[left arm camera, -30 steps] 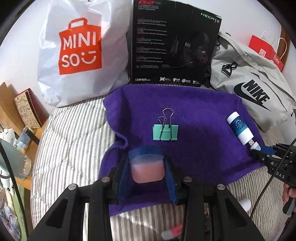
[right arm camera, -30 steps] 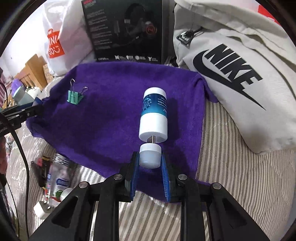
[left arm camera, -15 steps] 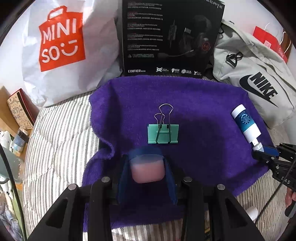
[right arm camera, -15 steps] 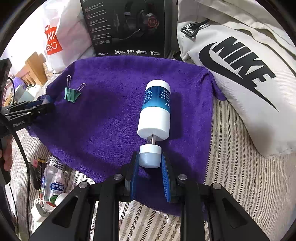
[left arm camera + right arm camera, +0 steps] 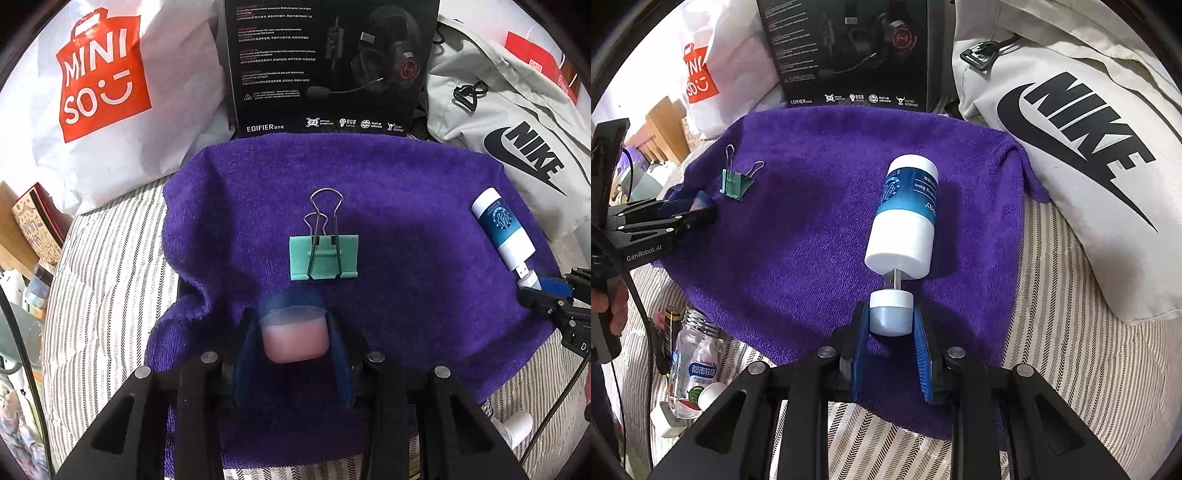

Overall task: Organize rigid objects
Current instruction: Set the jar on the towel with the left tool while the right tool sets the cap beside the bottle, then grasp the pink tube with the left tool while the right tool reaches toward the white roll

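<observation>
Left wrist view: the left gripper points steeply down over the near part of a purple towel spread on striped bedding. A pink, rounded-square object sits between the blue pads; its sides meet them, and the jaws are opening at this moment. Just beyond the pink object, a green binder clip lies flat on the towel, wire handles pointing away from the camera. At the towel's right edge lies a blue-and-white tube, its small white end caught in the tips of the right gripper. Behind the towel stand a white Miniso bag, a black headset box and a grey Nike bag.

Right wrist view: the right gripper is pressed tight on the small white cap end of the blue-and-white tube, a thin metal stem joining the two. The tube body lies on the towel, pointing away and a little right. The green binder clip rests near the towel's far left corner, with the left gripper just beside it, a hand on its handle. Off the towel at lower left, a clear jar lies on the striped bedding. The Nike bag fills the right side.
</observation>
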`<state>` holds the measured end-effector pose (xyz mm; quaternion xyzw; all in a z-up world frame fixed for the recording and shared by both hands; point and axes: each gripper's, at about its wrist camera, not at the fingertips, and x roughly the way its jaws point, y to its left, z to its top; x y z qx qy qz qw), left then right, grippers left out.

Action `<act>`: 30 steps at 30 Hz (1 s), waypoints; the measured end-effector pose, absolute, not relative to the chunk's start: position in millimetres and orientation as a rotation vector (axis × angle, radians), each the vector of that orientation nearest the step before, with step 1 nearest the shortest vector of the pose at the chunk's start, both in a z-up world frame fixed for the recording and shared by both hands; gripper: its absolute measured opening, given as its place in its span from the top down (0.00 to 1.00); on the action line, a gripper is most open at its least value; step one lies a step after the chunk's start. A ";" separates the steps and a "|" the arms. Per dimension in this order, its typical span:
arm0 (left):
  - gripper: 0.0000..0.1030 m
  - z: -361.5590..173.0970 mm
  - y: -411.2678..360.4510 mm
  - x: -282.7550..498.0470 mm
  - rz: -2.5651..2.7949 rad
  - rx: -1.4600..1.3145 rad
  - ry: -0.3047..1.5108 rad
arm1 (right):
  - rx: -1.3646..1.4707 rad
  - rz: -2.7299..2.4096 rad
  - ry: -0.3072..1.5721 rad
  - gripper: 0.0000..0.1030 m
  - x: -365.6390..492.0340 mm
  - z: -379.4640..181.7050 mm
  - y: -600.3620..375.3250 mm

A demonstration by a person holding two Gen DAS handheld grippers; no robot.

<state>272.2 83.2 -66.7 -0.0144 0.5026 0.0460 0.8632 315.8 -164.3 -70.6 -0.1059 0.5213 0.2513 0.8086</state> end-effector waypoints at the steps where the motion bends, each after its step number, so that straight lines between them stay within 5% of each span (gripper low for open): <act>1: 0.62 -66.5 83.4 271.3 0.097 -0.031 1.055 | -0.224 0.539 1.114 0.76 315.6 -70.7 -165.2; 6: 0.38 -68.8 76.8 265.0 0.081 -0.014 1.068 | -0.233 0.548 1.126 0.70 314.8 -68.0 -166.8; 17: 0.37 -43.3 75.3 221.9 0.108 -0.052 1.005 | -0.190 0.510 1.077 0.46 290.3 -40.3 -184.3; 21: 0.37 -30.8 73.3 195.5 0.112 -0.051 0.966 | -0.159 0.490 1.014 0.23 263.2 -25.5 -191.8; 30: 0.36 -37.1 67.5 140.5 0.092 -0.034 0.960 | -0.021 0.419 1.000 0.22 208.3 -28.9 -228.6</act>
